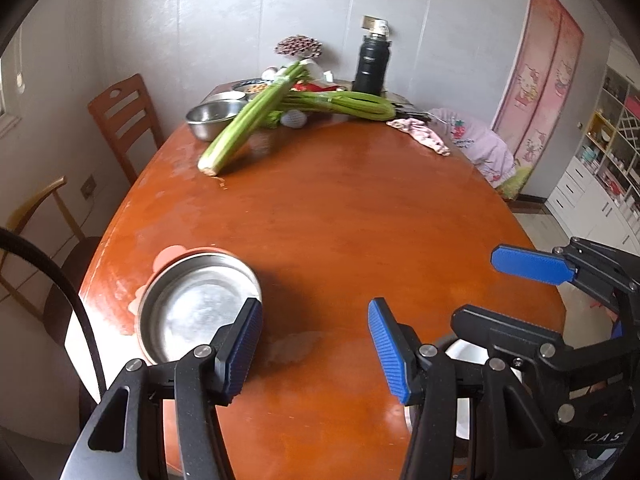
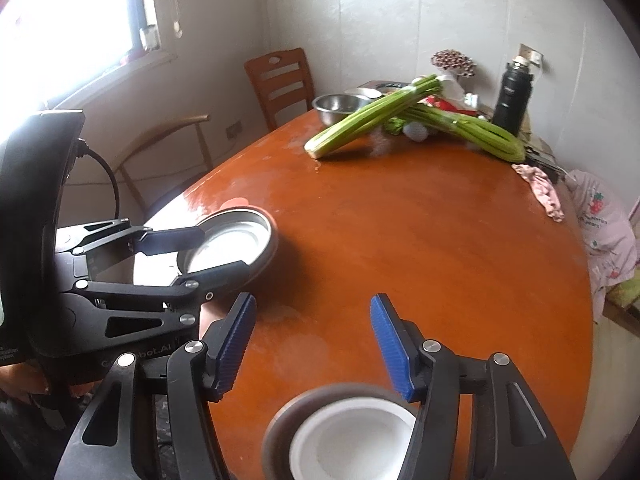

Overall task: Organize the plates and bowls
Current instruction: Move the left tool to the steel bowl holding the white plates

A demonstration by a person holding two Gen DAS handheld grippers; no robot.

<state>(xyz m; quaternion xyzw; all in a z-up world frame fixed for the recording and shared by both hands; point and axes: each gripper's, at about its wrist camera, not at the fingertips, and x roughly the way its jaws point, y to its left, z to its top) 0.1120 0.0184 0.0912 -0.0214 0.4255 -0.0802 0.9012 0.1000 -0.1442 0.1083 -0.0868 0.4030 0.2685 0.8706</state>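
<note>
Fingers of both grippers, left (image 1: 316, 344) and right (image 2: 312, 344), stand apart, empty. Steel plate (image 1: 200, 304) lies near left on tabletop (image 1: 340, 208); white bowl (image 2: 352, 436) near right.

A glossy reddish-brown wooden table (image 1: 340, 208) carries everything. Near its left edge sits a steel plate (image 1: 196, 304) on something orange. At the near edge stands a white bowl (image 2: 352, 436) with a dark rim (blurred, partly hidden). At the far end lie a steel bowl (image 1: 212, 118), two bundles of celery (image 1: 248, 120), a black flask (image 1: 372, 62) standing upright, and a crumpled pink cloth (image 1: 420, 134) by the right edge.
</note>
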